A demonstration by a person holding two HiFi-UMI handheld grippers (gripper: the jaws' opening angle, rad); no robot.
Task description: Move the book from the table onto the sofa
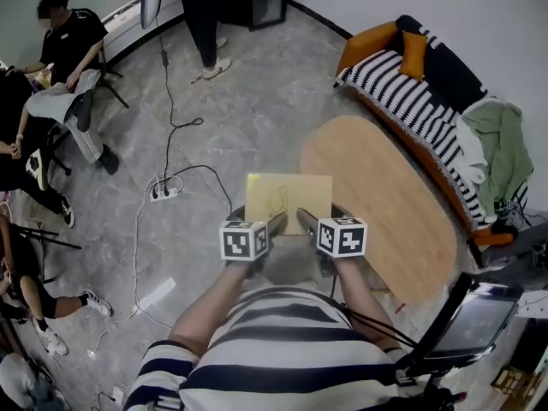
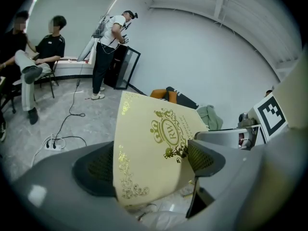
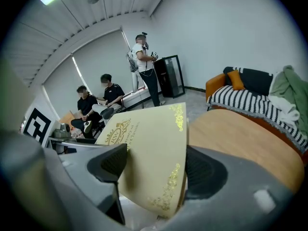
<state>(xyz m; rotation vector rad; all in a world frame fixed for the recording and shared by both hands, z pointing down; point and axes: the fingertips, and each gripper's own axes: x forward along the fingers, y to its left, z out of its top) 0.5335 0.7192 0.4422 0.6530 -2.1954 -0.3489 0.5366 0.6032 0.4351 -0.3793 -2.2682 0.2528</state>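
A cream book with gold ornament (image 1: 288, 198) is held up in the air in front of me, left of the oval wooden table (image 1: 385, 204). My left gripper (image 1: 272, 226) is shut on its near left corner and my right gripper (image 1: 308, 223) is shut on its near right corner. In the left gripper view the book's cover (image 2: 154, 148) stands between the jaws of the left gripper (image 2: 150, 170). The right gripper view shows the book (image 3: 149, 153) clamped in the right gripper (image 3: 155, 170). The striped sofa (image 1: 419, 101) lies beyond the table at the right.
Orange cushions (image 1: 413, 52) and a green cloth (image 1: 501, 148) lie on the sofa. Cables and a power strip (image 1: 165, 192) run over the grey floor at the left. People sit at the far left (image 1: 60, 50); one stands at the back (image 1: 204, 24). A tablet on a stand (image 1: 475, 315) is at lower right.
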